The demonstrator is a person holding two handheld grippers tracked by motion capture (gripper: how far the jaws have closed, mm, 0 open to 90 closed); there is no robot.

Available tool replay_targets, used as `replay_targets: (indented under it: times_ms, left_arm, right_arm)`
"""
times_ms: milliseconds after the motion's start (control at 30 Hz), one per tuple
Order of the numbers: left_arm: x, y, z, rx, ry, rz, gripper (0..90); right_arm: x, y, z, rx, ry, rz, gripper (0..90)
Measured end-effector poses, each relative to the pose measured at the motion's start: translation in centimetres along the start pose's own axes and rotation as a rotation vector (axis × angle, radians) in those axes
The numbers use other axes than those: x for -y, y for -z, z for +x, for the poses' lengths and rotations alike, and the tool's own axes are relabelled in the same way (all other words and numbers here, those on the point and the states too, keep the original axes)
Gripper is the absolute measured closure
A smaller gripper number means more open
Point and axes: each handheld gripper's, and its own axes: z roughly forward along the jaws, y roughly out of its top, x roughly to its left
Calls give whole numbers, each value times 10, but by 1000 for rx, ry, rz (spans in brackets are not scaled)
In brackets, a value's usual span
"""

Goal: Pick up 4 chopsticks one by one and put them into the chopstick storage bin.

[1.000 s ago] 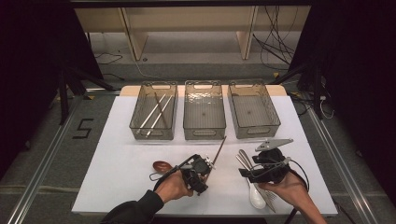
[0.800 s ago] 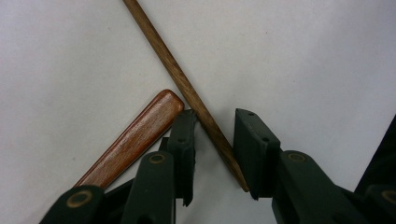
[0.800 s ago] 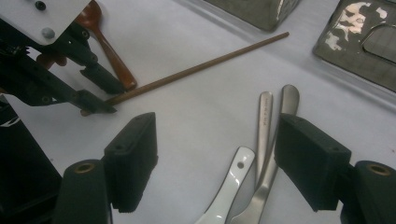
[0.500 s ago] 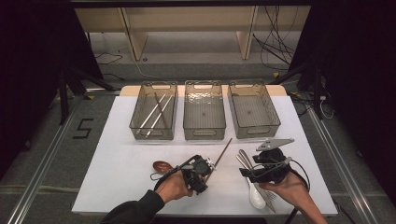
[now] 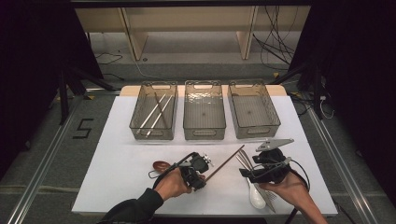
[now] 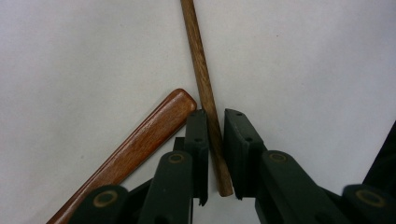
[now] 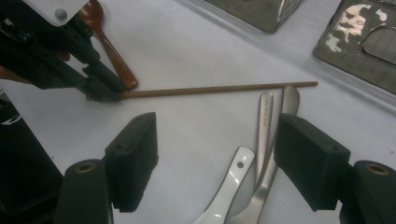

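A thin brown chopstick [image 5: 225, 163] [image 7: 215, 88] lies on the white table [image 5: 116, 163], slanting up to the right. My left gripper [image 5: 204, 178] [image 6: 215, 135] [image 7: 100, 93] has just been closing and now pinches the near end of the chopstick [image 6: 201, 70] between its pads. A reddish wooden spoon [image 5: 161, 165] [image 6: 144, 140] [image 7: 105, 42] lies just left of it. My right gripper [image 5: 246, 172] [image 7: 215, 140] rests to the right, jaws wide open and bare, above a white spoon [image 5: 256, 193] [image 7: 224, 196] and metal cutlery [image 5: 243, 161] [image 7: 264, 121].
Three smoky clear bins stand in a row at the back: the left bin [image 5: 153, 135] holds pale chopsticks [image 5: 154, 112], the middle bin [image 5: 204, 133] and the right bin [image 5: 254, 133] look bare inside. Both forearms enter from the front edge.
The left gripper's jaws have closed in on the chopstick's near end. The chopstick's far tip has swung to the right. Neither hand has shifted.
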Motion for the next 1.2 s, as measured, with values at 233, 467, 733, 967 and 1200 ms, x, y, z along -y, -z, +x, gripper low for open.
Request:
replay_targets:
  times_ms: [233,467,733,967,1200]
  left_arm:
    - [-1,-1,-6,-30,-33,13,750]
    - [-1,0,-5,-33,-23,4,795]
    - [1,2,8,-8,29,-20,832]
    - [2,5,12,-2,23,-28,834]
    - [1,15,15,-9,10,-48,837]
  right_arm:
    - [0,0,0,0,-2,1,314]
    - [0,-1,0,0,1,1,317]
    - [0,-1,0,-3,-2,5,317]
    - [0,-1,0,-3,0,4,318]
    - [1,-2,0,-5,-1,6,319]
